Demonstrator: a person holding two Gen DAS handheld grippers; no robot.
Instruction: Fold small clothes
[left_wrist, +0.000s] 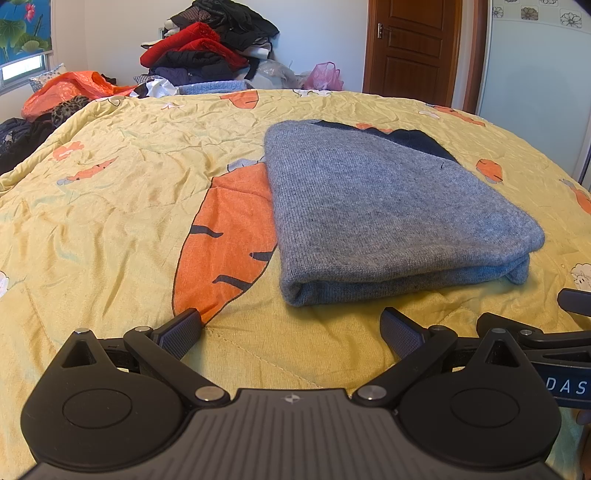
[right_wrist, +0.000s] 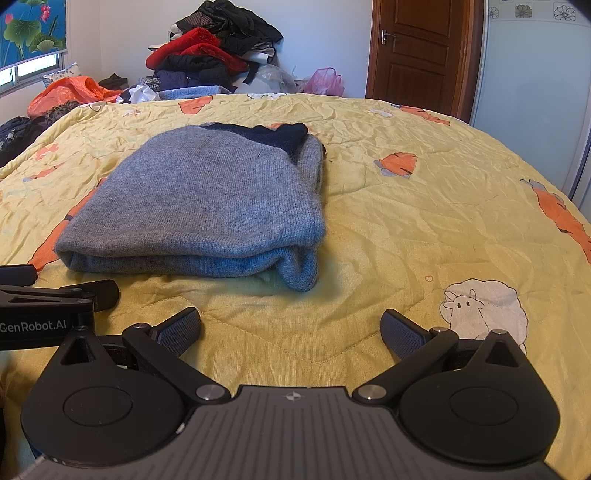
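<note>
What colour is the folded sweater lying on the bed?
The folded sweater is grey knit with a dark navy part at its far end, shown best in the right wrist view.

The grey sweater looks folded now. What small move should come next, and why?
Probably a small tidy: bring the right hand-held gripper forward to the loose corner of the grey sweater that bulges at its near right end. Both grippers, the left hand-held gripper too, are open and empty, short of the fold on the quilt.
</note>
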